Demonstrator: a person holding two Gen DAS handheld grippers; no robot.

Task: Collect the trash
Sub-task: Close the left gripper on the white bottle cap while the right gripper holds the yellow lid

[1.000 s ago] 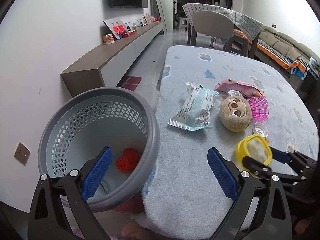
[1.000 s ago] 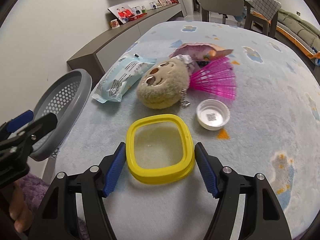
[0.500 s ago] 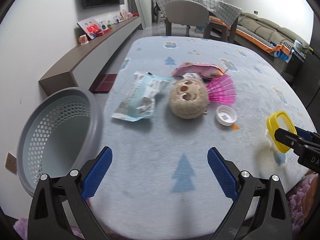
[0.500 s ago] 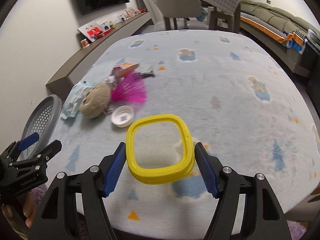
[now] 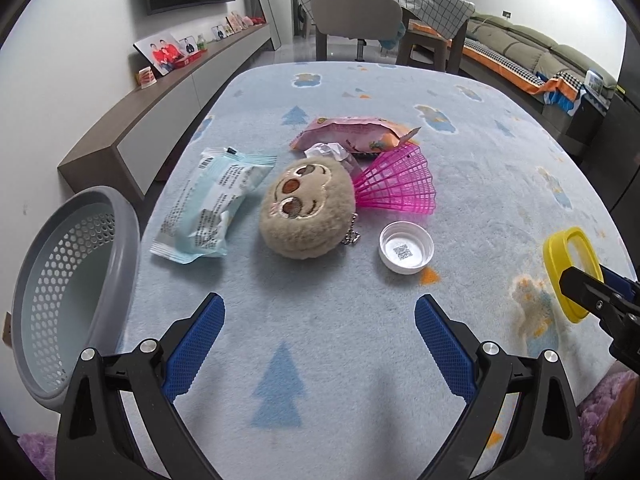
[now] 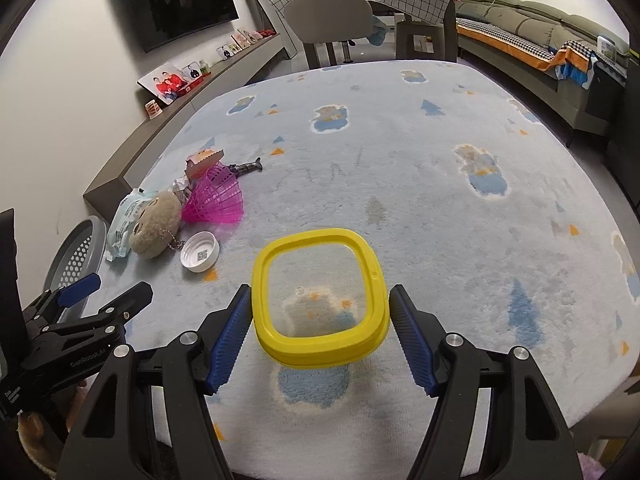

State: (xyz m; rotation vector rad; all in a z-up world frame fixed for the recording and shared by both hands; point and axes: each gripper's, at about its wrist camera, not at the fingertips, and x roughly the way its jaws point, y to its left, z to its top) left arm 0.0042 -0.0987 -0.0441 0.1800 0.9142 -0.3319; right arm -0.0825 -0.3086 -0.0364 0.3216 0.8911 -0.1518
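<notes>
My right gripper (image 6: pixel 320 322) is shut on a yellow lid (image 6: pixel 320 300) with a clear middle, held above the table's near right part; the lid also shows in the left wrist view (image 5: pixel 570 276). My left gripper (image 5: pixel 318 334) is open and empty over the table's near edge. Ahead of it lie a light blue wrapper (image 5: pixel 210 206), a beige plush toy (image 5: pixel 306 210), a white cap (image 5: pixel 406 246), a pink mesh fan (image 5: pixel 396 186) and a pink snack bag (image 5: pixel 352 132). A grey perforated basket (image 5: pixel 68 280) stands off the table's left edge.
The table carries a light blue fleece cloth (image 6: pixel 420 168) with cloud prints. A grey chair (image 5: pixel 356 16) stands at the far end, a low wall shelf (image 5: pixel 160 112) with photos on the left, a sofa (image 5: pixel 532 52) on the right.
My left gripper swung from over the basket to over the table, now nearer the trash pile. My right gripper lifted the yellow lid and carried it right, away from the pile.
</notes>
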